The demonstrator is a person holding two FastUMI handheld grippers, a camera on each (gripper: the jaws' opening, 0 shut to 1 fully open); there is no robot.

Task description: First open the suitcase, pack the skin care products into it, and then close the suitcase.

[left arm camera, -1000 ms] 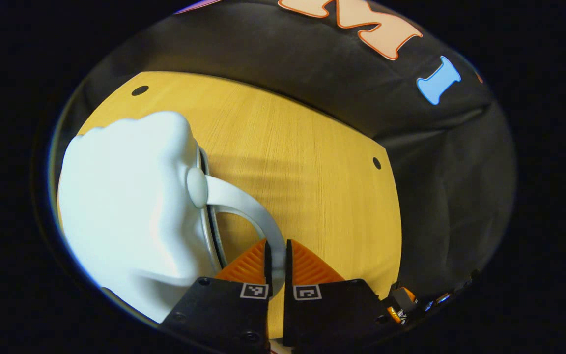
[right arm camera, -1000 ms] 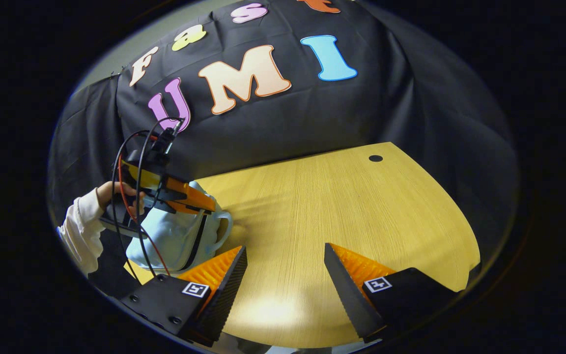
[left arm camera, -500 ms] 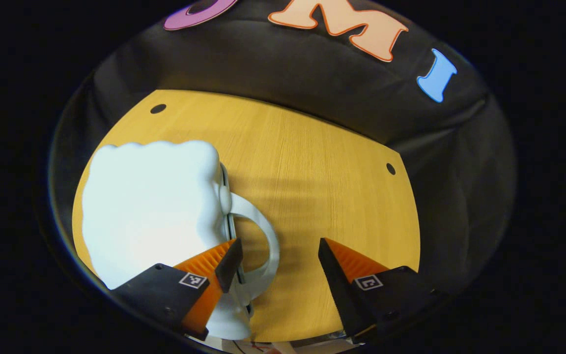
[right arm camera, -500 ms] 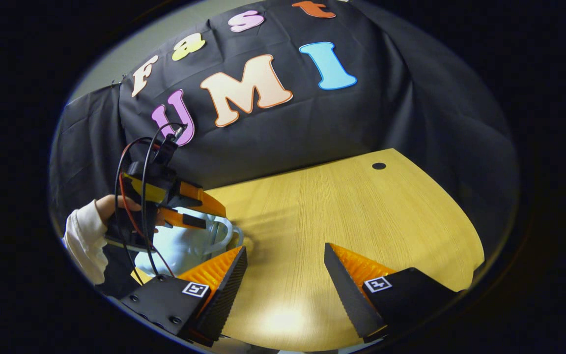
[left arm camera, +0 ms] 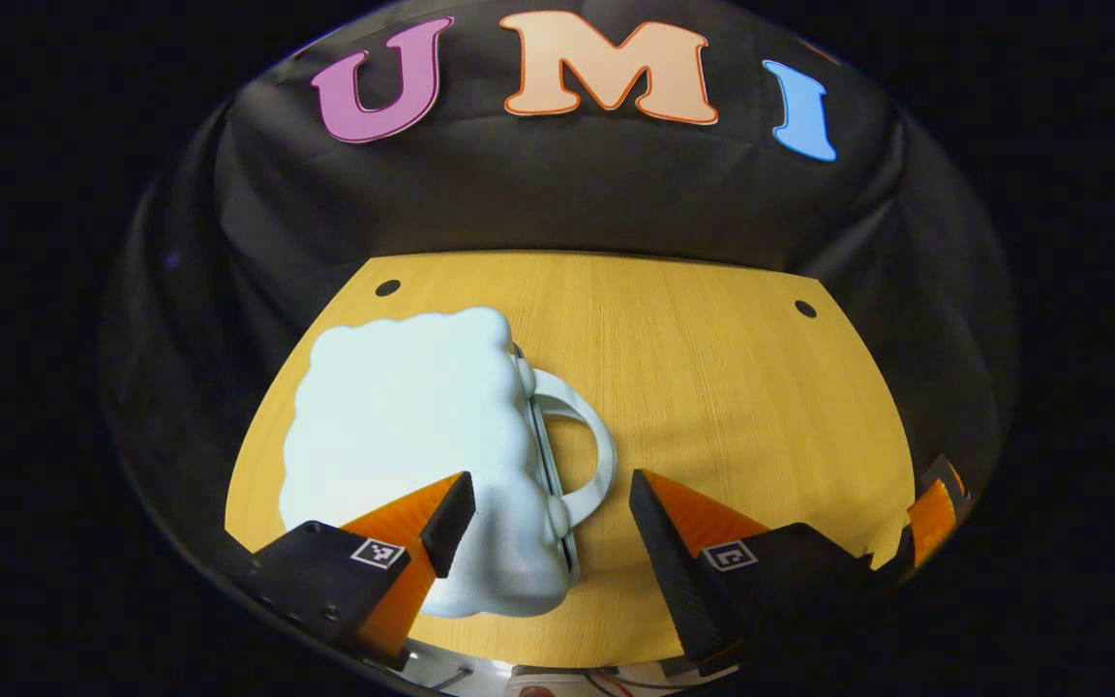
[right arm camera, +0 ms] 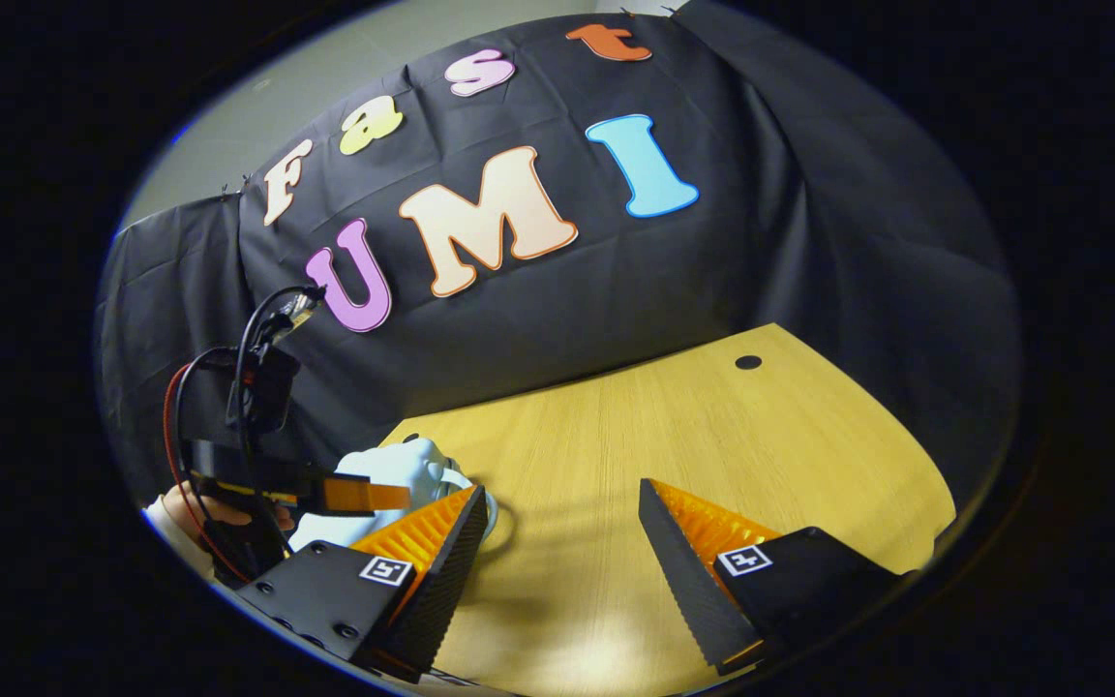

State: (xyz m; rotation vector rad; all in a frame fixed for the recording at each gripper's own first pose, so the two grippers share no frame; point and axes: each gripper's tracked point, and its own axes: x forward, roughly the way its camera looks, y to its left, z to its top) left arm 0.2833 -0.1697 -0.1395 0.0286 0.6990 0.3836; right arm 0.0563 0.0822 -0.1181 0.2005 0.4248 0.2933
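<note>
- Suitcase [left arm camera: 403, 436], pale and cloud-shaped, lies closed on the wooden table [left arm camera: 712, 387], at about 9 o'clock in the left gripper view; its curved handle [left arm camera: 591, 455] points to 3 o'clock.
- Left gripper [left arm camera: 548, 508] is released, its fingers spread wide and holding nothing; one finger is over the suitcase shell, the other over bare table beside the handle.
- Right gripper [right arm camera: 562, 518] is also released, its jaws wide apart above the table, well apart from the suitcase [right arm camera: 393, 469].
- Seen in the right gripper view at 8 o'clock, a hand [right arm camera: 219, 508] holds the left gripper just beside the suitcase.
</note>
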